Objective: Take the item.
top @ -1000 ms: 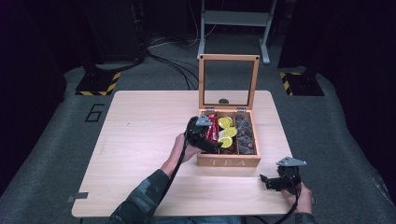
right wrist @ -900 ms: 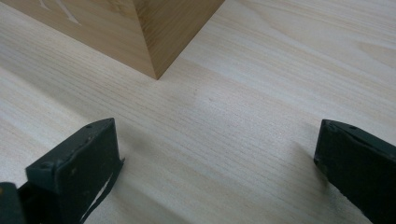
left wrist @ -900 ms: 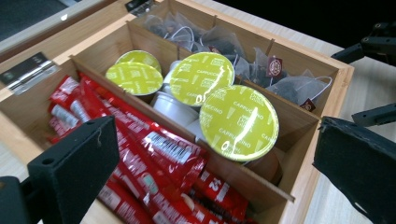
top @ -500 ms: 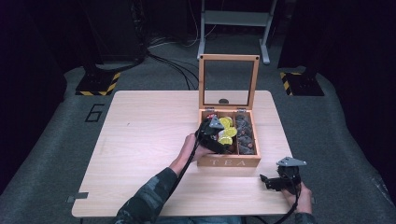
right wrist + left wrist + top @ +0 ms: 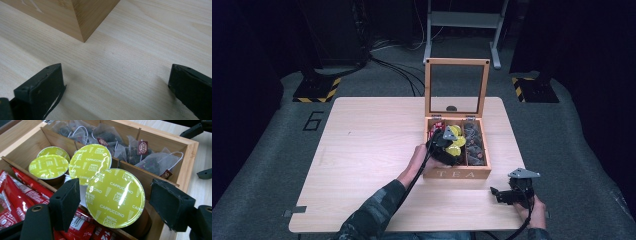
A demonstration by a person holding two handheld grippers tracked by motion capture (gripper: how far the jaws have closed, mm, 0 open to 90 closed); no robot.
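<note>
The cappuccino capsule (image 5: pixel 115 198) lies tilted in the middle compartment of the tea box (image 5: pixel 457 174), propped on the divider above the red sachets (image 5: pixel 17 192). My left claw (image 5: pixel 113 205) has moved across from those sachets and now straddles the capsule, released, jaws wide on either side without touching it, so the grasp looks next. My right claw (image 5: pixel 502 195) still waits released over the table (image 5: pixel 140 50), near the box's corner.
</note>
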